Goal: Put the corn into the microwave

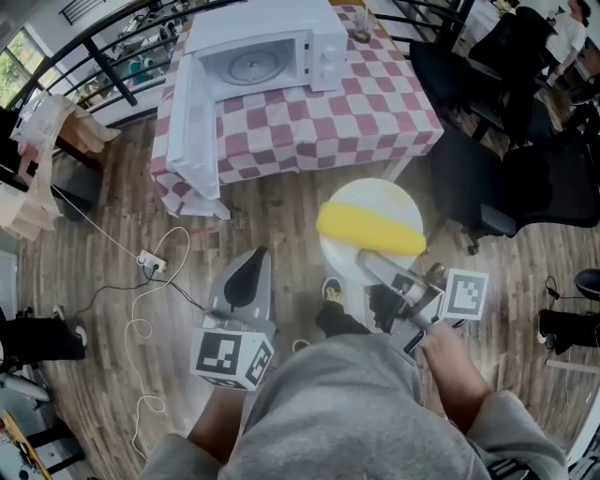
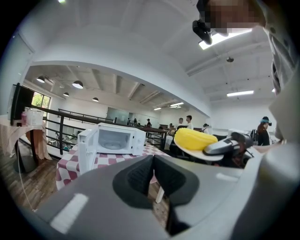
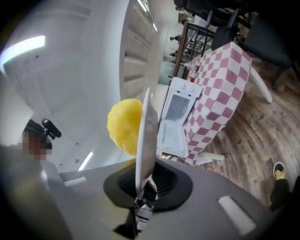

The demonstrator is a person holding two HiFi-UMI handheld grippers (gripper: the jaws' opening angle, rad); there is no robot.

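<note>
A yellow corn cob (image 1: 370,230) lies on a white plate (image 1: 375,192), which floats above the wooden floor in front of the table. My right gripper (image 1: 370,262) is shut on the plate's near rim. In the right gripper view the plate (image 3: 146,136) runs edge-on up from my jaws, with the corn (image 3: 124,124) to its left. The white microwave (image 1: 267,52) stands on the table with its door (image 1: 199,131) swung wide open and its inside empty. My left gripper (image 1: 246,277) hangs lower left, shut on nothing, pointing toward the microwave (image 2: 112,139).
The table (image 1: 375,103) wears a pink-and-white checked cloth, with a cup (image 1: 361,28) to the right of the microwave. Black office chairs (image 1: 487,187) stand to the right. A power strip with white cable (image 1: 150,262) lies on the floor at left. A railing runs behind the table.
</note>
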